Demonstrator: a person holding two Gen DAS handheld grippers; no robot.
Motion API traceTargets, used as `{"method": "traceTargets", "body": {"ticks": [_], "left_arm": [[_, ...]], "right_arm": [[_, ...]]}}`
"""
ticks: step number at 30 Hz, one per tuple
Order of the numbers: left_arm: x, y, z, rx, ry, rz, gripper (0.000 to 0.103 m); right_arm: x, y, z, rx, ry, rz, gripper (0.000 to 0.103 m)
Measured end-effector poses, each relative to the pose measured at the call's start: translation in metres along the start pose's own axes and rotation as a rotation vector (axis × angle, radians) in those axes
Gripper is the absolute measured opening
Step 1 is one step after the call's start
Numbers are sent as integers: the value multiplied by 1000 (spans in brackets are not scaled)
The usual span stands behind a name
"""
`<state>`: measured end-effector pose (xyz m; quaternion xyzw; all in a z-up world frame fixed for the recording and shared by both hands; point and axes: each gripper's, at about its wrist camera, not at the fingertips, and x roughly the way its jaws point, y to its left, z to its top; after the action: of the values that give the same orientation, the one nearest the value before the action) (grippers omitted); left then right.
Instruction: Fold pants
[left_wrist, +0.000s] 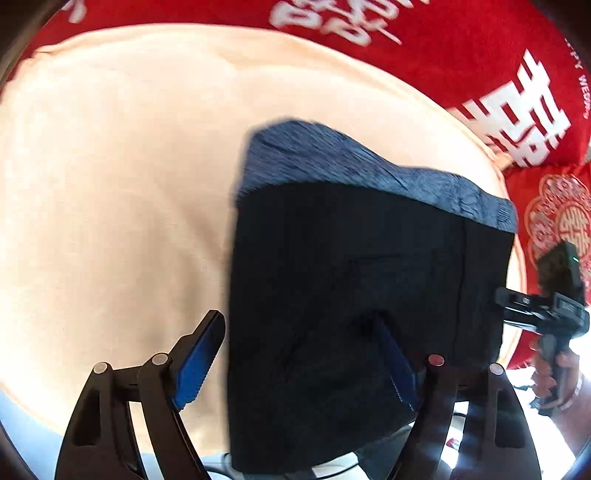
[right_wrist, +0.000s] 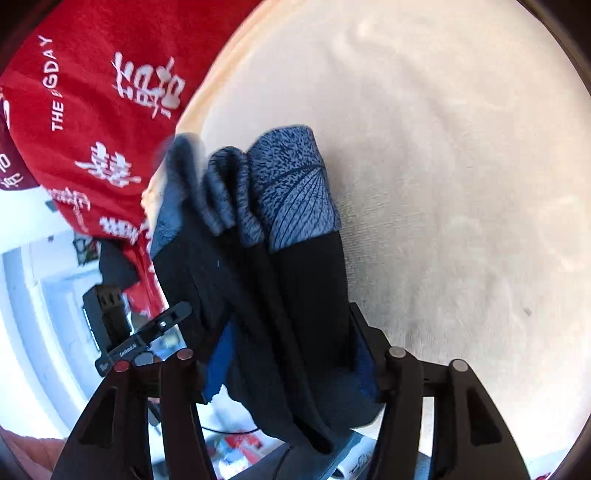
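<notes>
The pants (left_wrist: 369, 266) are dark navy with a blue-grey patterned band on top, folded into a hanging panel above a cream sheet (left_wrist: 110, 184). My left gripper (left_wrist: 295, 354) has its jaws wide apart; the right finger (left_wrist: 397, 363) lies against the cloth, the left finger (left_wrist: 199, 363) is free. In the right wrist view the bunched pants (right_wrist: 280, 266) hang between the jaws of my right gripper (right_wrist: 291, 365), which closes on them. The right gripper also shows in the left wrist view (left_wrist: 535, 306) at the pants' right edge.
A red blanket with white characters (left_wrist: 480, 74) lies beyond the cream sheet, and shows in the right wrist view (right_wrist: 85, 122). A red patterned cushion (left_wrist: 554, 210) sits at the right. A bright room with clutter (right_wrist: 44, 295) lies past the bed edge.
</notes>
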<state>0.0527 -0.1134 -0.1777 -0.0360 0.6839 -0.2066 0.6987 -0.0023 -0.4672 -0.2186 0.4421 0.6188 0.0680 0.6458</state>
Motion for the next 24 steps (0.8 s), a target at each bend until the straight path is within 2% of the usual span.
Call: {"method": "traceTargets", "body": {"ticks": [3,5,6,7,10,12,14,17,18,19,21,22,24], "left_arm": [[-24,7,5,-26,-41,29,83],[-37,5,11,6,-84,26,83],[-43,-1,16,31,-107,24,83],[-47,-11,22,60,-128,10,83],[-42,-33,34,105,-148,-31,83],[-29,-49,42,121,-153,-24,83],[-13,-55,44,121,-154,15,85],[7,-41,36,139,-127,120,90],[14,-37,35,133,-114,136,98],[16,-33,35,112,-112,132,102],[14,-30,34,92,-101,119,102],[10,-30,31,101,-102,138,102],[3,-32,26,112,-93,168,102]], "right_arm": [[-20,8,-4,-6,-56,-113,67],[-36,15,-3,-35,-105,-146,51],[-42,25,-1,-61,-133,-155,32],[-46,33,0,-84,-151,-164,25],[-48,64,6,-180,-203,-164,25],[-37,85,13,-235,-194,-164,25],[-21,93,17,-275,-171,-215,25],[0,84,16,-317,-143,-302,22],[6,81,16,-320,-137,-307,22],[6,78,14,-321,-144,-300,22],[2,76,10,-314,-147,-293,22],[-2,74,7,-307,-146,-301,22],[-2,71,4,-282,-136,-356,28]]}}
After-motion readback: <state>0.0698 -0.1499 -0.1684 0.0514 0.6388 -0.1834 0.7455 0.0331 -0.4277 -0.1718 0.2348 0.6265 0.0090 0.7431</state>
